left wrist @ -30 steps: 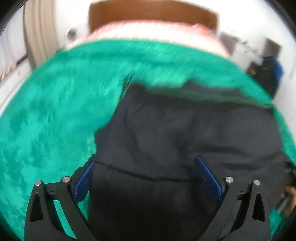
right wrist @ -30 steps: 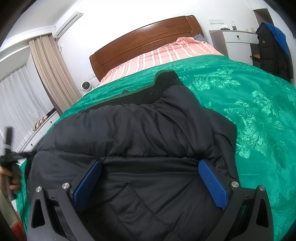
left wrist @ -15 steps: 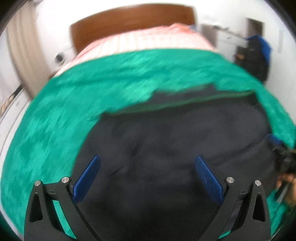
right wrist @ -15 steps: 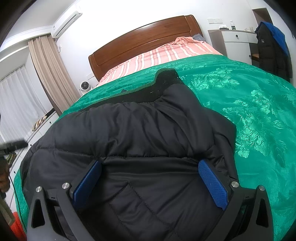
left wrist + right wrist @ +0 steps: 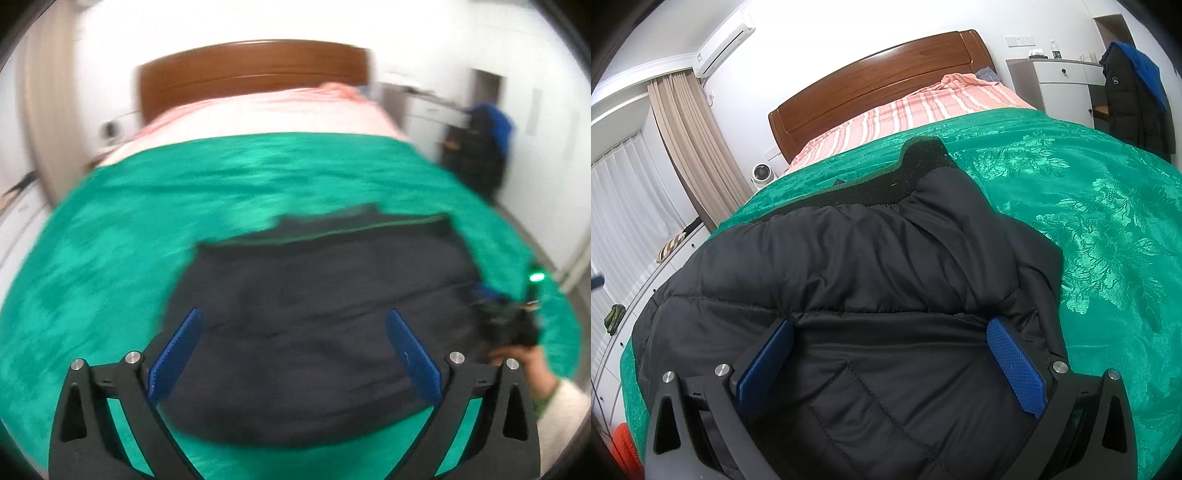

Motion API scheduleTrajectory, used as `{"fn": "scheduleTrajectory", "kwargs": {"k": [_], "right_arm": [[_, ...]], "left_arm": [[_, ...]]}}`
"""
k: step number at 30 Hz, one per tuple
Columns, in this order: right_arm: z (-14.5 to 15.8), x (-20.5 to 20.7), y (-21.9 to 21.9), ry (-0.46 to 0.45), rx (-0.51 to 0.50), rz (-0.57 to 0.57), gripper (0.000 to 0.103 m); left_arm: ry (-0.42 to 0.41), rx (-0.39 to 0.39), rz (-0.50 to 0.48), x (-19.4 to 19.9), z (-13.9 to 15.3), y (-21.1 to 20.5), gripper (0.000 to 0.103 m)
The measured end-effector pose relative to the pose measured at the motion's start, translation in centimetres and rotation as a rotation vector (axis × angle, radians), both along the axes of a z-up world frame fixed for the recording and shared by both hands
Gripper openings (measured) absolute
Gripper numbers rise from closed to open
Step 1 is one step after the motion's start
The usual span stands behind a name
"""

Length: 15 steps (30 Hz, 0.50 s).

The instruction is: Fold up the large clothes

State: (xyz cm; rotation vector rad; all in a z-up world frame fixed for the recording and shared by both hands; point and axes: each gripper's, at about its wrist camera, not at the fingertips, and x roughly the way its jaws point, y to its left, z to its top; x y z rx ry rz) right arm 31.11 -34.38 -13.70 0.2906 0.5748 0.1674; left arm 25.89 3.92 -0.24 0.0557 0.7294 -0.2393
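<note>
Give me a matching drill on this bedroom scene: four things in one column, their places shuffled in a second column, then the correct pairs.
Things
1. black quilted puffer jacket
2. pink striped sheet
3. small white round fan
4. dark coat with blue lining

Places
A. low down beside the bed, near the beige curtain
B. hanging by the white cabinet
C. spread on the green patterned bedspread
D. at the head of the bed, below the brown wooden headboard

Pairs: 1-C, 2-D, 3-A, 4-B
</note>
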Motion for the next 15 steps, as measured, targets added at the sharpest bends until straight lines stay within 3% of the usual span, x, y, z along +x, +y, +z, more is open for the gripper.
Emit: {"fn": "scheduleTrajectory", "kwargs": {"k": [5, 7, 9, 10, 11, 15], "right_arm": [[0.0, 0.0, 0.0, 0.0, 0.001, 0.0, 0.103], [0.0, 0.0, 0.0, 0.0, 0.001, 0.0, 0.103], [0.0, 0.0, 0.0, 0.0, 0.001, 0.0, 0.103], [0.0, 0.0, 0.0, -0.002, 0.002, 0.0, 0.103], [0.0, -0.1, 0.0, -0.003, 0.002, -0.001, 0.103], [-0.1, -0.1, 0.1, 0.001, -0.003, -0.002, 0.103]], "left_arm": [[-0.022, 0.048, -0.121, 5.0, -2.0, -7.0, 0.101], [0.014, 0.078, -0.129, 7.8, -4.7, -8.8, 0.101], [0.153, 0.131, -0.096, 10.5, -9.7, -10.1, 0.102], [0.194, 0.113, -0.098, 11.2, -11.6, -9.9, 0.103], [0.168, 0.082, -0.102, 11.3, -12.5, -9.7, 0.103], [0.157, 0.16, -0.1, 10.4, -11.8, -10.3, 0.102]]}}
